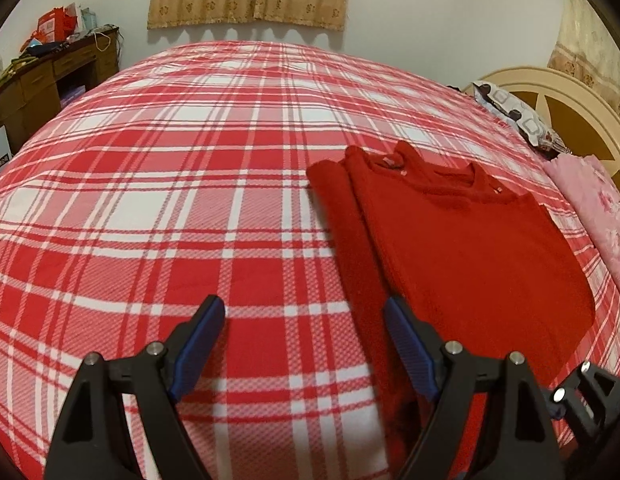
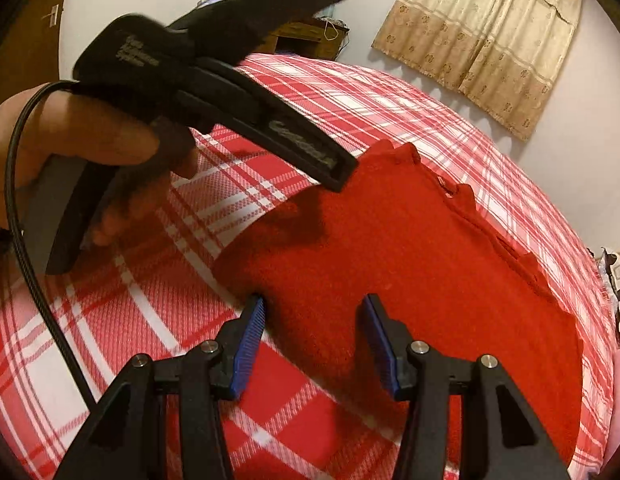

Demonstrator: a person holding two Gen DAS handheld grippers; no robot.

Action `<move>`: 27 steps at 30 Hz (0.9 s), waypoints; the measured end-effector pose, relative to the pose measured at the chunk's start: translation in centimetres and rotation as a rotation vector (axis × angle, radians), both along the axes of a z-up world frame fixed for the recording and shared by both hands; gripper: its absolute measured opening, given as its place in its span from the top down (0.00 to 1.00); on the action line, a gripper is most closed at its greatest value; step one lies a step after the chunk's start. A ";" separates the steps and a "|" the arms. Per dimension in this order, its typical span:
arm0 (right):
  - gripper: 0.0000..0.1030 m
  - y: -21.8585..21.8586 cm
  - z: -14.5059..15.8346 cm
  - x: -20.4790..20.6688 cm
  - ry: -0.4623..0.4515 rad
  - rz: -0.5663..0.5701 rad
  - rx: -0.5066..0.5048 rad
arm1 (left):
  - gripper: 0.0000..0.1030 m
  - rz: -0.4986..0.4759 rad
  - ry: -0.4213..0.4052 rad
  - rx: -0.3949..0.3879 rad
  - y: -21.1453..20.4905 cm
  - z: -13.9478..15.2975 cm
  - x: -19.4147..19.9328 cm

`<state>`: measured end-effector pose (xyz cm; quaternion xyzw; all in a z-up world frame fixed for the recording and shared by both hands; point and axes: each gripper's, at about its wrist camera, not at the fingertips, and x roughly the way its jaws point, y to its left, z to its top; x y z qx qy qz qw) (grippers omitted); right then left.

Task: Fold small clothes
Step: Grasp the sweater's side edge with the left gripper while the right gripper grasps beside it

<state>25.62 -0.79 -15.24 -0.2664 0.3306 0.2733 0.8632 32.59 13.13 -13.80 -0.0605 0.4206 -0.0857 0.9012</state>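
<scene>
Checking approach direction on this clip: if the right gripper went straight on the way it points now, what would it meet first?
Most likely the red sweater. The right gripper is open, fingertips at the garment's near edge on the plaid bedspread, and red fabric fills the line ahead. Height above the cloth is unclear.

1. The red-and-white plaid bed cover (image 1: 150,184) lies flat and bare left of the red knitted sweater (image 1: 469,248), giving wide passage.
2. Right of the sweater, a pink floral cloth (image 1: 601,208) and a patterned pillow (image 1: 513,116) crowd the cream headboard (image 1: 549,84).
3. The left tongs (image 2: 333,176), held in a hand (image 2: 82,140), hang over the sweater's left edge, blocking approach there.
4. A brown wooden desk (image 1: 38,80) stands beyond the bed's far left corner.
</scene>
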 end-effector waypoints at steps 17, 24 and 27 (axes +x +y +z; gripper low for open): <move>0.50 -0.1 -0.3 0.4 0.008 -0.040 0.054 | 0.16 0.006 -0.125 -0.260 0.8 1.9 0.8; 0.50 0.2 -0.3 0.2 -0.010 -0.044 0.043 | 0.13 -0.030 -0.061 -0.272 -0.4 0.9 2.8; 0.50 0.3 -0.2 0.0 -0.017 -0.047 0.034 | 0.14 -0.020 -0.028 -0.309 -0.3 0.0 3.9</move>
